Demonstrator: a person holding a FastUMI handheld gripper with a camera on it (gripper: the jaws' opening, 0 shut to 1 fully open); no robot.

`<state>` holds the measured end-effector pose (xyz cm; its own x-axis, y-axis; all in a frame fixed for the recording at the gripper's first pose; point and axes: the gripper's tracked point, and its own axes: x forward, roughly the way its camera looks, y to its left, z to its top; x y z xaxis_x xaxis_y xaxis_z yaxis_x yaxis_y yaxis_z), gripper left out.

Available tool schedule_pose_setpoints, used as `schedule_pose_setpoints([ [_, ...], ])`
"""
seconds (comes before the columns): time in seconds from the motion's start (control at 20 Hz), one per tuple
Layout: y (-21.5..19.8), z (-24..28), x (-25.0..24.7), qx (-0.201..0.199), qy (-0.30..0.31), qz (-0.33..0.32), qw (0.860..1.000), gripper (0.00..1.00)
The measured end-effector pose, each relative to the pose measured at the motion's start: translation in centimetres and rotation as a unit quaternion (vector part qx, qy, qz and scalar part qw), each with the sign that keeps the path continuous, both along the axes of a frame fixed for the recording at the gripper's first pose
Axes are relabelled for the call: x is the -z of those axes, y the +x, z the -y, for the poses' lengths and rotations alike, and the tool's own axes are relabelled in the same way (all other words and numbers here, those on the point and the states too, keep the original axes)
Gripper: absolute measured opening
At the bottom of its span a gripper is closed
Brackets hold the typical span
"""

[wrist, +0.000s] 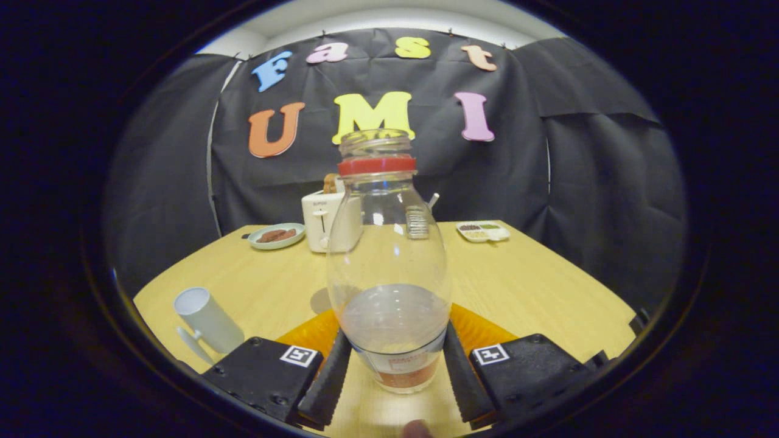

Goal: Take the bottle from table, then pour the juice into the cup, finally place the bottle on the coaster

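The clear bottle (389, 267) with a red ring stands upright between the two fingers of the gripper (395, 371). Both fingers press on its lower sides. An orange coaster (481, 331) lies under it on the wooden table (535, 286). A white cup (207, 319) stands nearby, left of the fingers. A toaster (322, 222) sits beyond.

— Gripping clear, glossy plastic on the bottle (388, 267), fingers (328, 380) pressing ribbed pads against both its sides?
— Yes. Resting over a smooth, pale wood-look table (535, 286); showing a matt, smooth cup (207, 319) left of the fingers.
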<state>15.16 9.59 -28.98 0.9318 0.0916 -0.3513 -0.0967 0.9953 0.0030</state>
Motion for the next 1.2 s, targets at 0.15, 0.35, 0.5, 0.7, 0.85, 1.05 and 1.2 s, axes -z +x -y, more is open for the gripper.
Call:
schedule_pose_setpoints([
  [0.15,0.2,-1.3,-0.9,-0.023,-0.079,0.016,0.997,0.78],
  [0.35,0.6,-2.8,-2.0,-0.041,-0.211,0.058,0.975,0.78],
  [0.5,0.6,-4.1,-2.1,-0.060,-0.290,0.084,0.952,0.78],
  [0.7,0.7,-6.5,-1.9,-0.088,-0.381,0.110,0.914,0.78],
  [0.85,1.7,-8.4,-1.6,-0.112,-0.443,0.129,0.880,0.78],
  [1.05,2.0,-9.9,-0.7,-0.129,-0.491,0.137,0.851,0.78],
  [1.2,2.2,-10.8,-0.8,-0.136,-0.528,0.146,0.826,0.78],
])
